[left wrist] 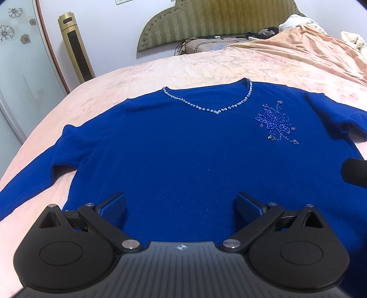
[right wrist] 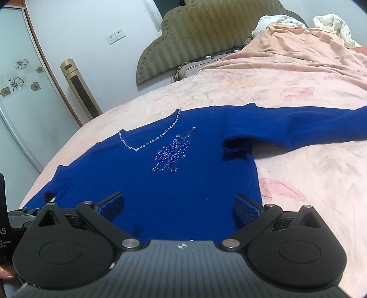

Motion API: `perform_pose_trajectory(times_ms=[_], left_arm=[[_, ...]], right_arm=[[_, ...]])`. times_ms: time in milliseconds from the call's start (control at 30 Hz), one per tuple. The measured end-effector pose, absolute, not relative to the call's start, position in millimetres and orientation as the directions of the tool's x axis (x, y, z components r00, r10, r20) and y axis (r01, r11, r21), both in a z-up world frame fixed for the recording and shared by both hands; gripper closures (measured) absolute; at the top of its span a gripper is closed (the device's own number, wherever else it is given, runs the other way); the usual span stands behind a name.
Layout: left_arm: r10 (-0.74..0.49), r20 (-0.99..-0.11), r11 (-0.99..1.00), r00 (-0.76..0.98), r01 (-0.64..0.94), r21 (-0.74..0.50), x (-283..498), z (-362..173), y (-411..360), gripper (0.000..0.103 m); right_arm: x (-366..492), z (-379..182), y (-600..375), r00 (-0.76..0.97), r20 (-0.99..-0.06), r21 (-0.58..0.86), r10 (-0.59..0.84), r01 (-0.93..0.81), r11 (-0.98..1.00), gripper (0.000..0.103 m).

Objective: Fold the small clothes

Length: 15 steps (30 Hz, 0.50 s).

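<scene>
A royal blue sweater (left wrist: 179, 149) lies flat, face up, on the pink bed, sleeves spread to both sides. It has a beaded V neckline (left wrist: 213, 107) and a beaded flower (left wrist: 275, 122) on the chest. It also shows in the right wrist view (right wrist: 183, 178), with its right sleeve (right wrist: 321, 128) stretched out. My left gripper (left wrist: 181, 205) is open and empty above the lower hem, left of centre. My right gripper (right wrist: 180, 204) is open and empty above the hem's right part, near the sweater's side edge.
The pink floral bedspread (left wrist: 206, 66) covers the bed. An olive padded headboard (left wrist: 218, 18) and crumpled bedding (right wrist: 286, 21) lie at the far end. A gold tower fan (left wrist: 75, 48) and a glass wardrobe door (left wrist: 18, 68) stand left. The other gripper's body (left wrist: 355, 172) shows at right.
</scene>
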<state>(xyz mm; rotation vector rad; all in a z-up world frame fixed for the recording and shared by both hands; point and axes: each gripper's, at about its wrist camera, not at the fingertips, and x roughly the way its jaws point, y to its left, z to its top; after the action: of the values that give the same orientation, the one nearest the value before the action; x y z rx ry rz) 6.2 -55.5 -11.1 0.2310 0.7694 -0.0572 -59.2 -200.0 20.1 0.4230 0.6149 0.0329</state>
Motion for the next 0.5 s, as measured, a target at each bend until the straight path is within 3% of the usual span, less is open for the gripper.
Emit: perform_pose_trajectory(times_ms=[500], left_arm=[[0.037, -0.701, 0.974, 0.712, 0.133, 0.186, 5.8, -12.5, -56.2, 0.0]], right_arm=[[-59.7, 21.6, -195.1, 0.82, -0.545, 0.39, 0.177, 0.061, 0.919, 0.001]])
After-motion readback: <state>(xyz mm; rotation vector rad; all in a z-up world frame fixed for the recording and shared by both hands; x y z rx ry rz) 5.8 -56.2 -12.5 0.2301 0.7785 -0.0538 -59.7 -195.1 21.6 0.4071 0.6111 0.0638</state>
